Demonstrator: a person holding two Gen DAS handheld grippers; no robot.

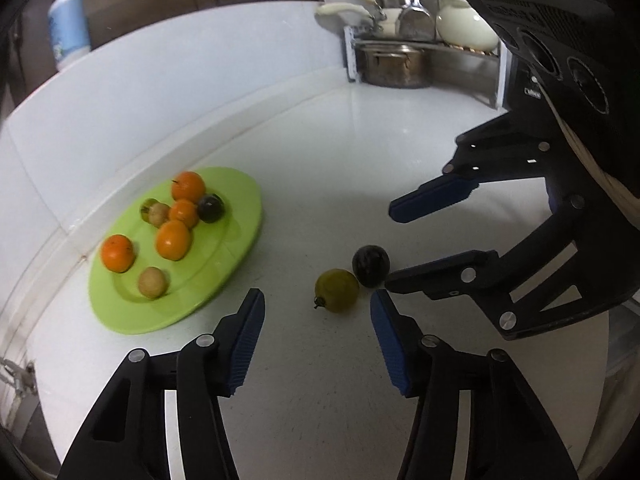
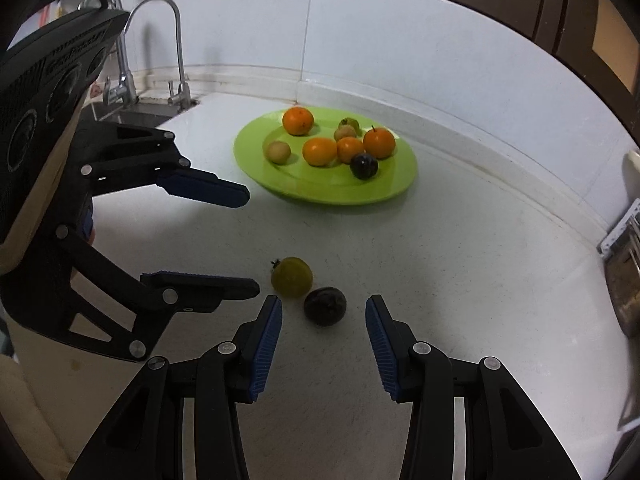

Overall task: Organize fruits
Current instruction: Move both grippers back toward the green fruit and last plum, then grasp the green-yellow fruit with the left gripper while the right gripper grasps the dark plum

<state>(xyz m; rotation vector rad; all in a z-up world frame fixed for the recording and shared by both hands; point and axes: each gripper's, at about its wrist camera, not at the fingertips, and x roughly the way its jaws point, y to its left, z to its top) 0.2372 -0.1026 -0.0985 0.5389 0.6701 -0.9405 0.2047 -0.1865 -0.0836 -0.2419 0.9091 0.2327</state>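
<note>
A: Fruits mostly sorted? Green plate (image 2: 400, 188) on the counter (image 2: 460, 260) already holds the oranges (image 2: 319, 151) plus small ones.

B: Nearly. Two left off it, touching: yellow-green fruit (image 2: 292, 277), dark plum (image 2: 325, 306).

A: Grippers?

B: Left gripper (image 1: 317, 338) and right gripper (image 2: 324, 338) both spread, holding nothing, near those two.

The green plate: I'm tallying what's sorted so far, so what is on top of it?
On the green plate lie four orange fruits, two tan ones, one dark fruit and a greenish one, mostly hidden behind a tan fruit.
</note>
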